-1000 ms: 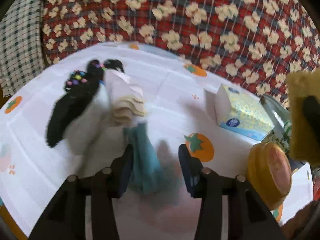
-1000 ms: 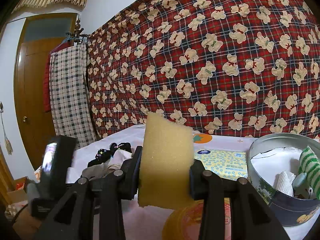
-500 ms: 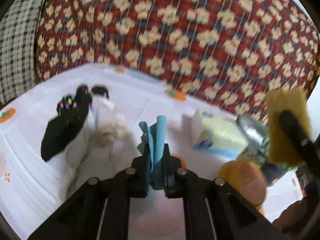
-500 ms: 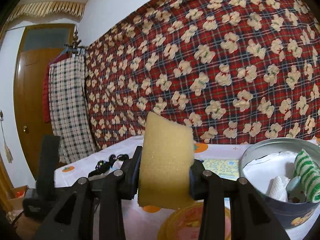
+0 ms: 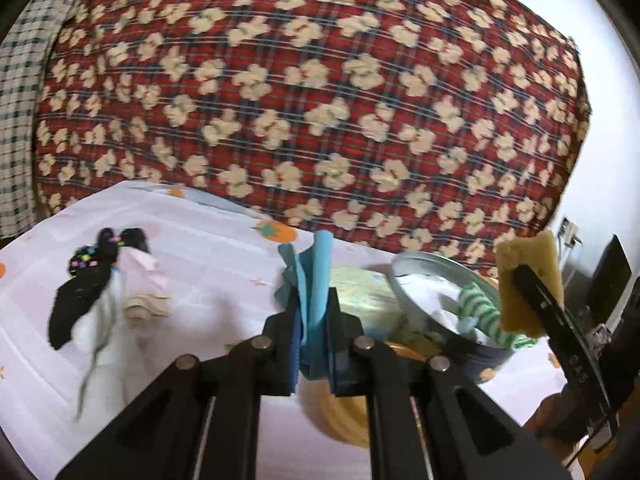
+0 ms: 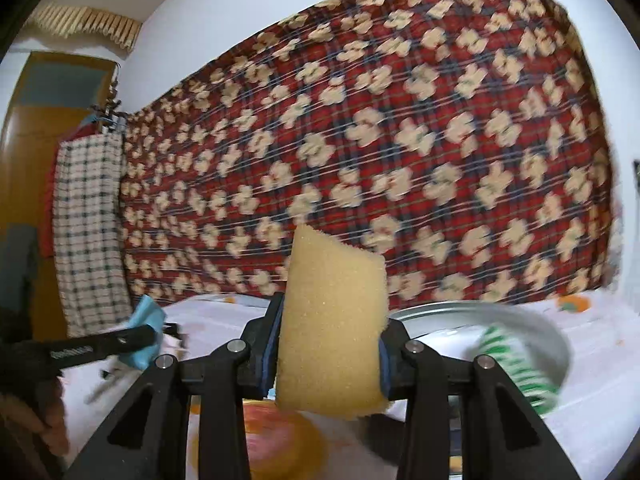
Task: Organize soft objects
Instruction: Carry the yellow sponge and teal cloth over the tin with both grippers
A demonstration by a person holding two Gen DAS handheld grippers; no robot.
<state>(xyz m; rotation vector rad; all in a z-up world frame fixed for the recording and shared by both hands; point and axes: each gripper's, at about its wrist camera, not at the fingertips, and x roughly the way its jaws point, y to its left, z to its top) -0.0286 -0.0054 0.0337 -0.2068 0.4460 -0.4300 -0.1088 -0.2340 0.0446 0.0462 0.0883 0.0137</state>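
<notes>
Left wrist view: blue cloth (image 5: 314,280) is pinched by left gripper (image 5: 312,344), sponge (image 6: 332,328) clamped by right gripper (image 6: 328,356); both are best released low inside tin (image 5: 416,276).

The blue cloth (image 5: 314,280), which lay on the tablecloth (image 5: 208,256) a second ago between open jaws, is now clamped by the left gripper (image 5: 313,344) and lifted at frame centre, while the sponge (image 6: 334,332) has been carried over the tin (image 6: 532,332).
</notes>
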